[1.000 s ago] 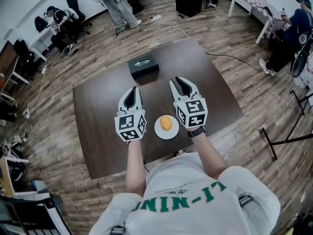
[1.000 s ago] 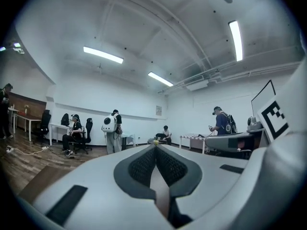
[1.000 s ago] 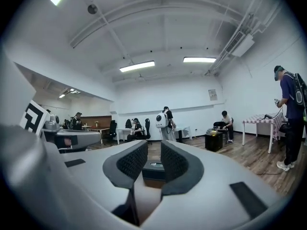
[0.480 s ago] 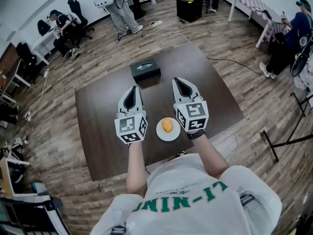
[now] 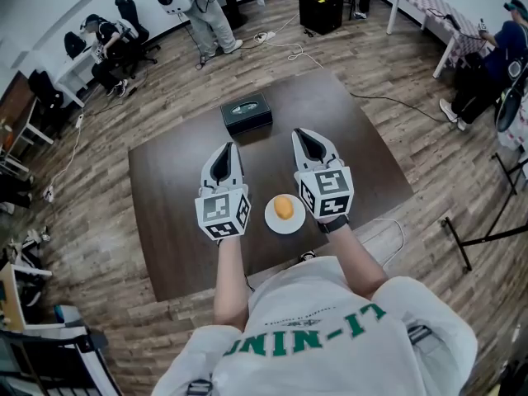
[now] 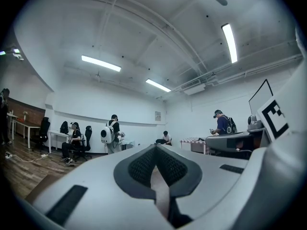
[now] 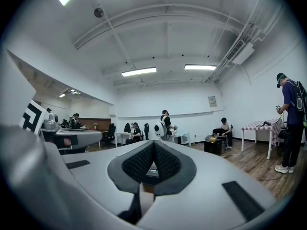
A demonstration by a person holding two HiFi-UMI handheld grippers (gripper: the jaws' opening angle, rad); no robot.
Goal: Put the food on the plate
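Observation:
An orange piece of food (image 5: pixel 283 208) lies in the middle of a small white plate (image 5: pixel 272 219) near the front edge of the dark table (image 5: pixel 173 180). My left gripper (image 5: pixel 228 148) hovers to the left of the plate, jaws together and empty. On the plate's other side my right gripper (image 5: pixel 303 134) is held level with it, also shut with nothing between its fingers. Both gripper views look out over the room; in each the jaws (image 6: pixel 154 150) (image 7: pixel 153 153) meet at the tips.
A black box (image 5: pixel 246 112) sits on the far part of the table, ahead of both grippers. Several people and chairs occupy the room's far side. A cable (image 5: pixel 388 238) trails on the wooden floor to the right of the table.
Both grippers have stayed beside the plate; the view has shifted slightly. The food rests on the plate throughout.

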